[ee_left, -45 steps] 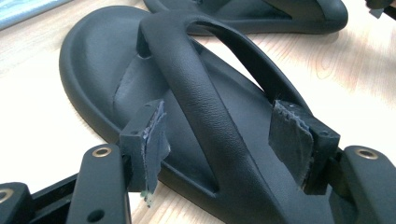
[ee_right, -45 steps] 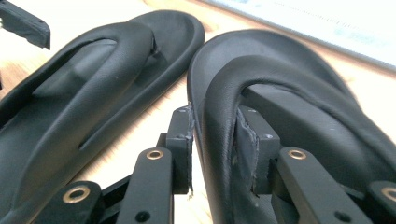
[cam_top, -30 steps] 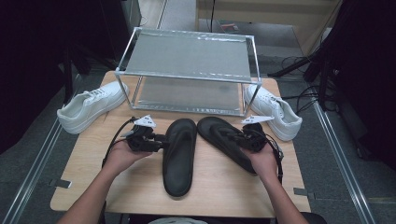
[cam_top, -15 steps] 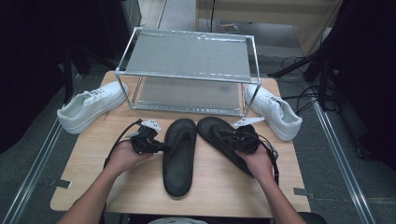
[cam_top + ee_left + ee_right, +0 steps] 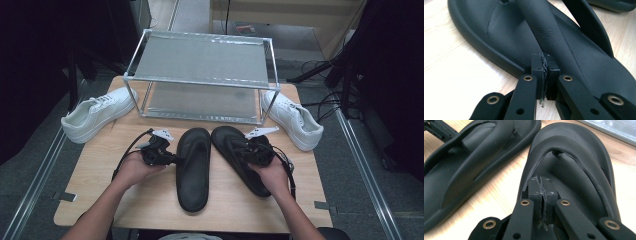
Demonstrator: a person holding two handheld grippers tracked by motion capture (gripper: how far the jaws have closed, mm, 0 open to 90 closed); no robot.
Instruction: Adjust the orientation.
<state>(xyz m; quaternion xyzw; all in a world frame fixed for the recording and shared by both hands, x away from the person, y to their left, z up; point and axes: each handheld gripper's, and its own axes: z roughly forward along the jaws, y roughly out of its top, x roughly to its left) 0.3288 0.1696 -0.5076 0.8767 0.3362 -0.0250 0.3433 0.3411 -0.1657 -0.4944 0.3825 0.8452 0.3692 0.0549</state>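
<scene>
Left tongs [image 5: 175, 159] clamped on left sandal [image 5: 193, 170] strap, right tongs [image 5: 239, 149] on right sandal [image 5: 239, 157]; two white sneakers [image 5: 95, 114].

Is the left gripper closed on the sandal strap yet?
Shut on it: the left gripper has both pads pressed against the left sandal strap edge, no gap.

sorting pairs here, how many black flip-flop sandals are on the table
2. The left black rubber flip-flop sandal lies mid-table beside the left gripper; the right black flip-flop sandal lies angled next to it, at the right gripper. None seem hidden.
</scene>
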